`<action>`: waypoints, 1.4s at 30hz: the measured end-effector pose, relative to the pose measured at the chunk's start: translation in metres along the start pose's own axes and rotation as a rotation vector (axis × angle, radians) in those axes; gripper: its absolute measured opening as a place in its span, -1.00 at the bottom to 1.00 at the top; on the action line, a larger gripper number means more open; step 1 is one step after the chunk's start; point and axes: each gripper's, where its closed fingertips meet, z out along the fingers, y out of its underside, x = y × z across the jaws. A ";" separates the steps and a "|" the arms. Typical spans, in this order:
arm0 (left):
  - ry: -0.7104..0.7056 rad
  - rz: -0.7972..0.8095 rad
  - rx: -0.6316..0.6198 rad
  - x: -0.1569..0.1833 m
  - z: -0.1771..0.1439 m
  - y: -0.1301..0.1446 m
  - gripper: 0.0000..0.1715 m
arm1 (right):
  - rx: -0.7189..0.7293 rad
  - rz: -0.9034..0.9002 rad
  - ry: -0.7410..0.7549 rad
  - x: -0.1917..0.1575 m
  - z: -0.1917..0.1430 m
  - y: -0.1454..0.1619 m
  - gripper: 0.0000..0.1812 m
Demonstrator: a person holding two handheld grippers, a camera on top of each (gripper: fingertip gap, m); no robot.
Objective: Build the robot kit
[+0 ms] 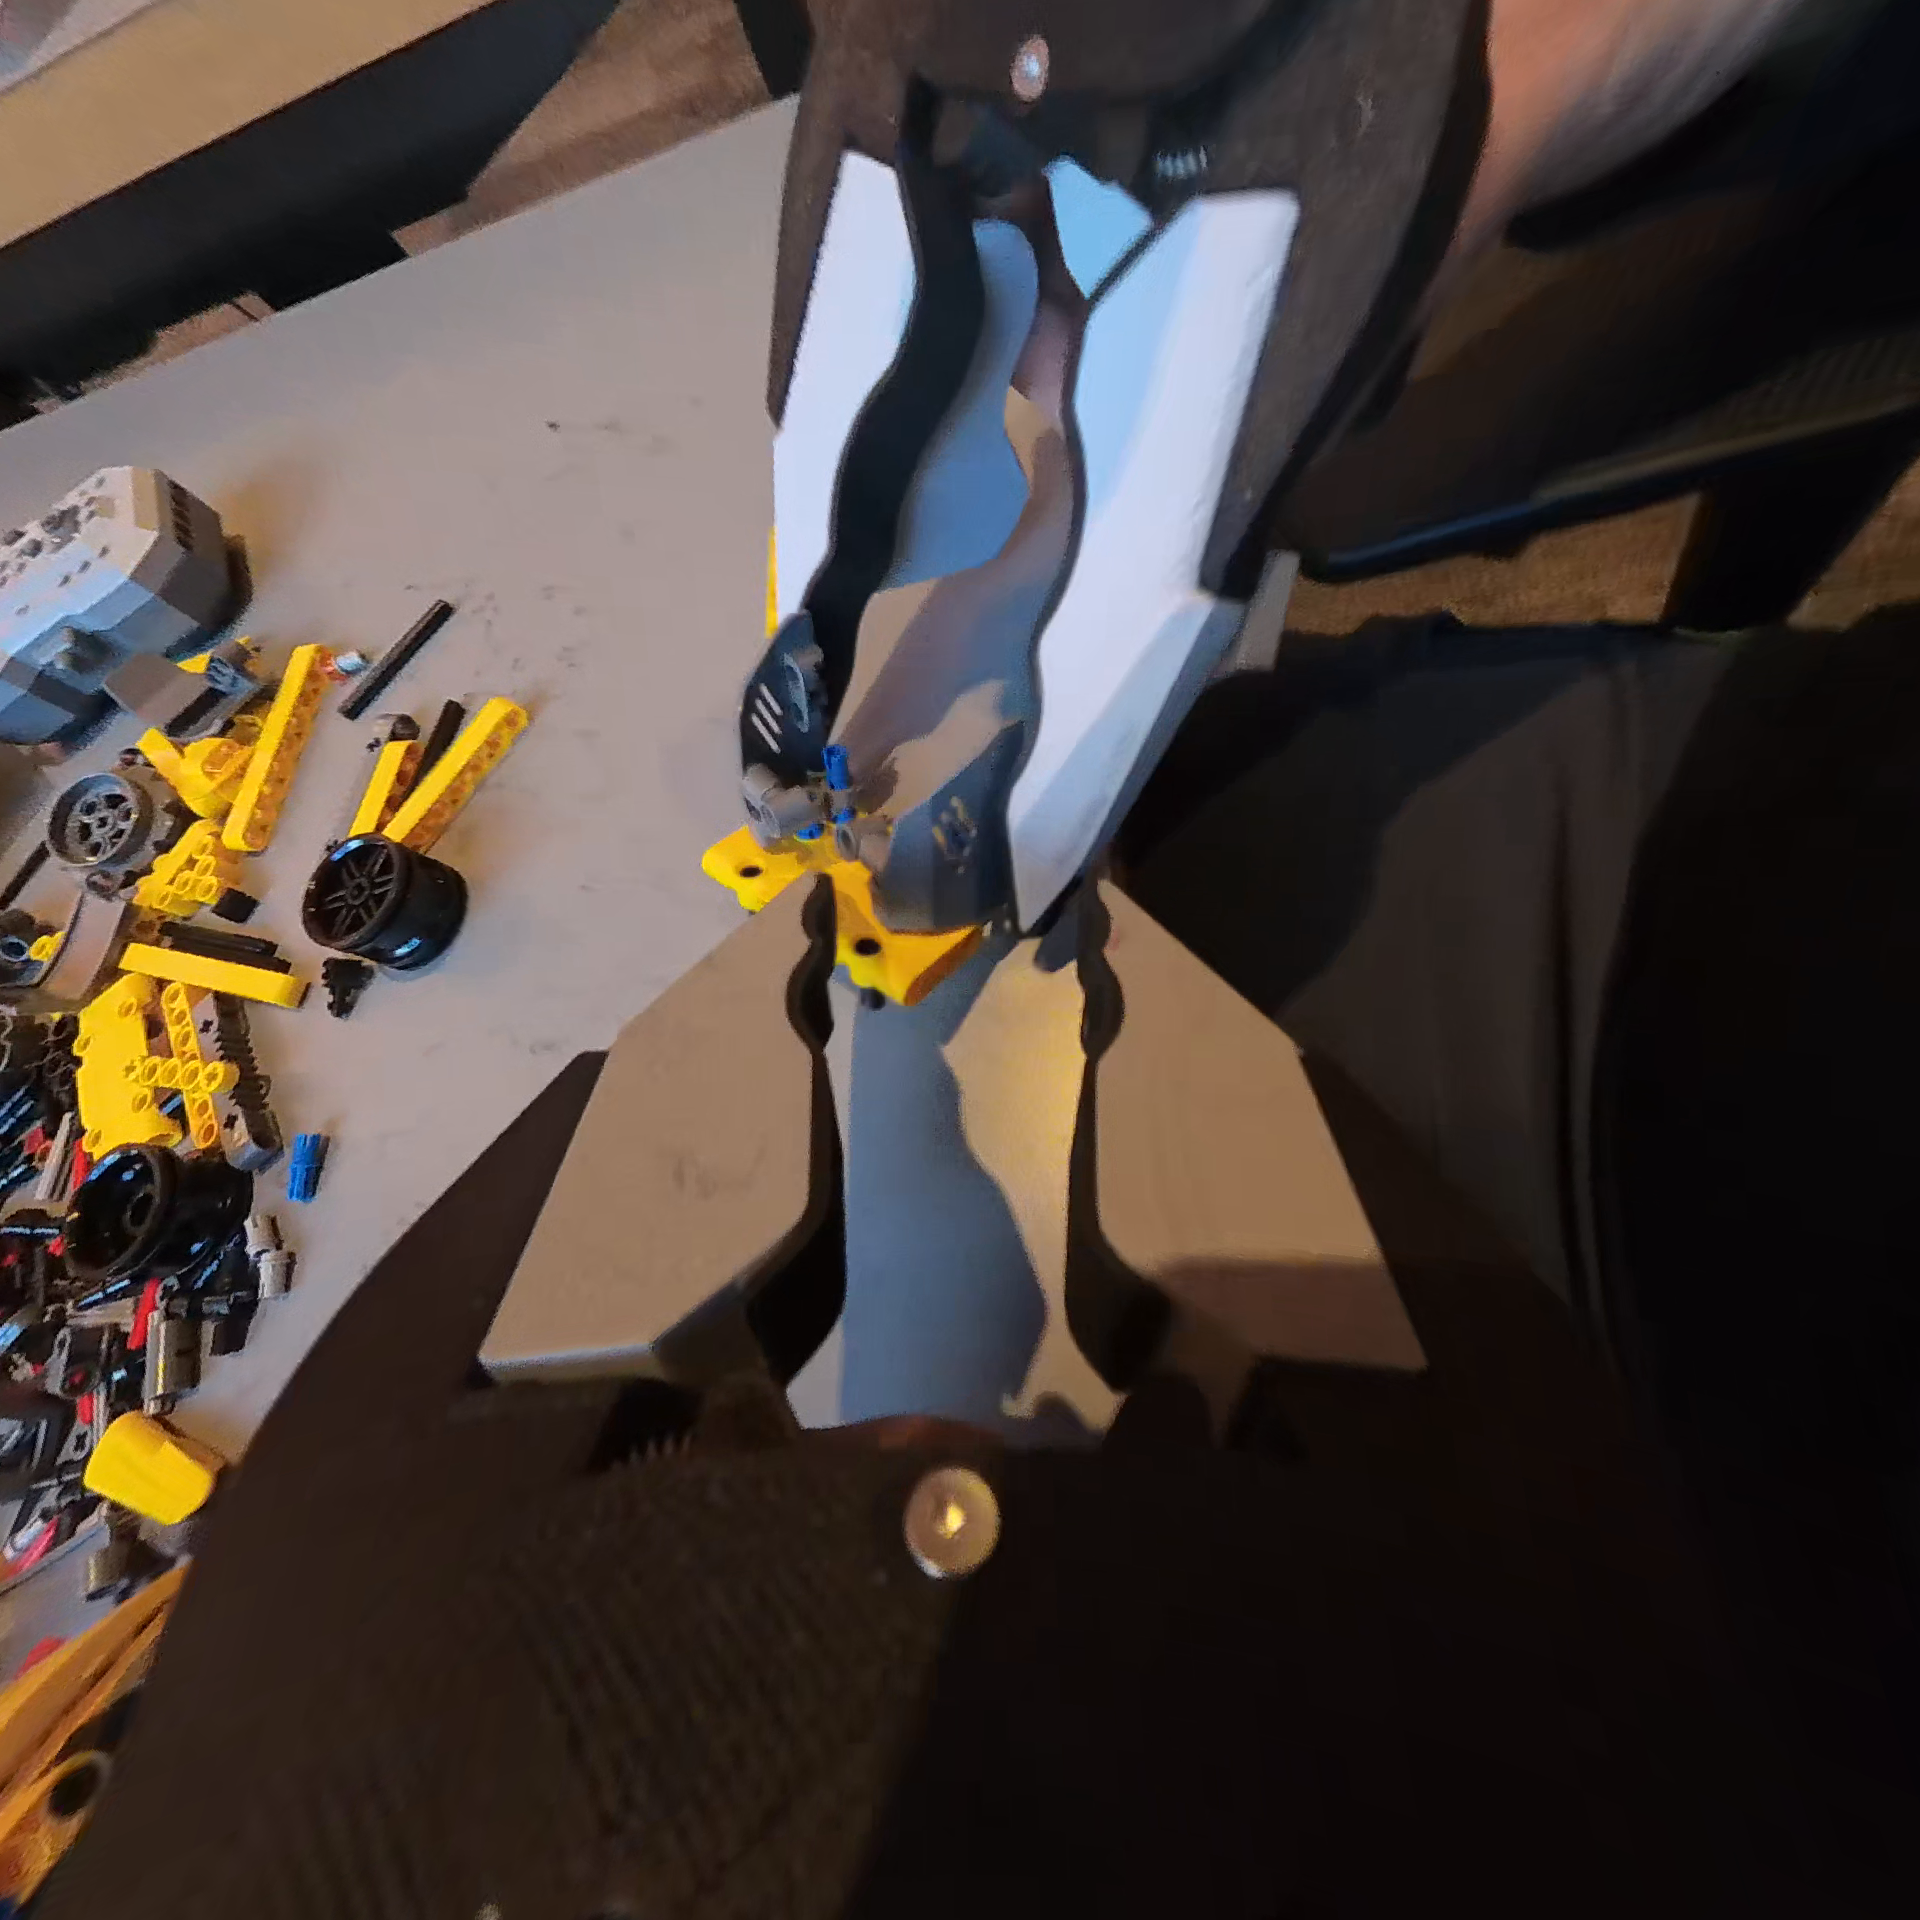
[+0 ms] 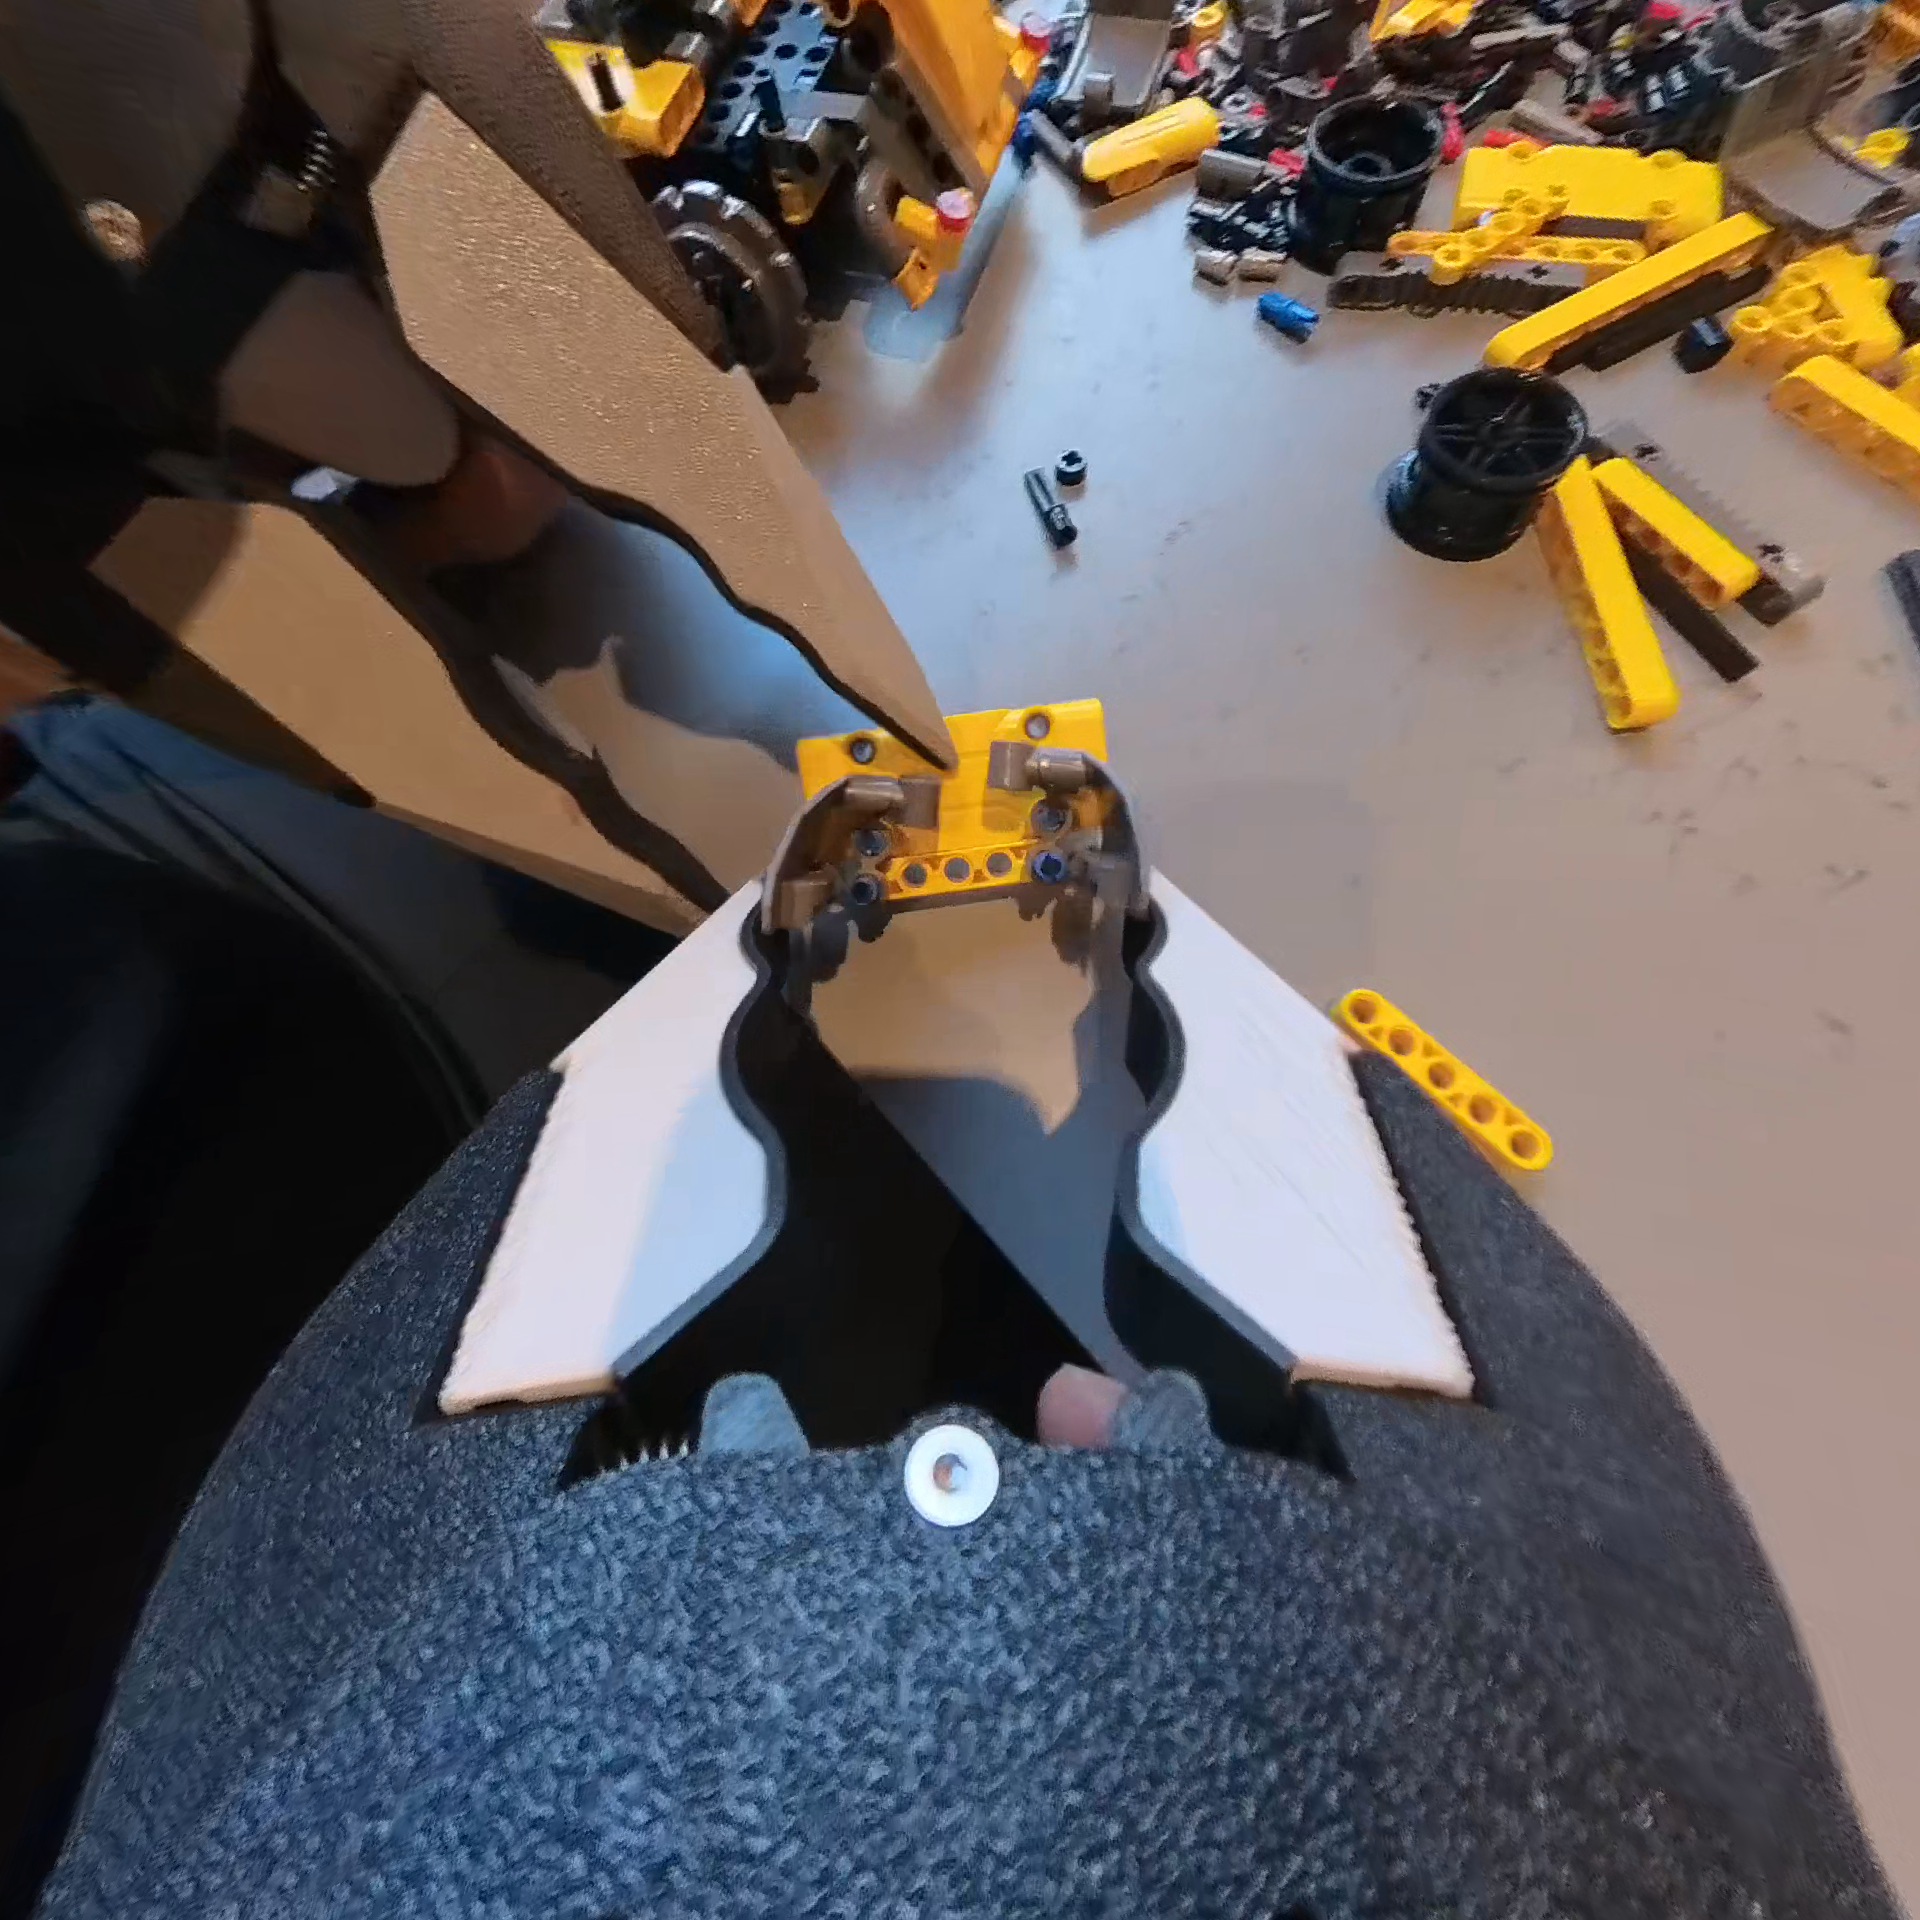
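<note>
My right gripper [image 2: 951, 904] is shut on a small assembly [image 2: 1039, 727]: a yellow panel with grey connectors and blue pins, held by its two sides above the table near the front edge. My left gripper [image 2: 831, 836] comes in from the upper left with its jaws apart. One of its fingertips [image 2: 930, 748] touches the yellow panel's face. In the left wrist view the left gripper [image 1: 951, 935] meets the assembly [image 1: 790, 862] from below, and the right gripper [image 1: 894, 790] reaches down from above. Part of the assembly is hidden by the fingers.
The pale table [image 1: 520, 468] carries a pile of loose yellow, black and grey parts at the left. A black wheel [image 2: 1486, 468], a grey motor block [image 1: 94, 582] and a partly built vehicle [image 2: 831, 104] lie there. A yellow beam [image 2: 1444, 1075] lies beside my right gripper. A person's dark trousers [image 1: 1558, 1039] are past the edge. My two grippers' fingertips are within a few centimetres of each other. The right tips stand about 11 cm off the black wheel [image 2: 1486, 468]. Seen from the left wrist view [image 1: 388, 871] as well.
</note>
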 end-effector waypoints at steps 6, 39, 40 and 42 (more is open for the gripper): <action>0.003 0.068 -0.017 0.000 -0.004 0.007 -0.78 | -0.016 -0.084 -0.099 -0.016 -0.009 0.002 -0.39; -0.094 0.009 -0.034 -0.011 -0.004 0.010 -0.82 | -0.326 -0.044 -0.104 0.028 0.007 -0.037 -0.95; -0.099 0.010 -0.035 -0.011 -0.004 0.009 -0.82 | -0.321 -0.021 -0.116 0.028 0.007 -0.036 -0.95; -0.105 0.008 -0.036 -0.012 -0.003 0.009 -0.82 | -0.311 0.010 -0.131 0.029 0.006 -0.036 -0.95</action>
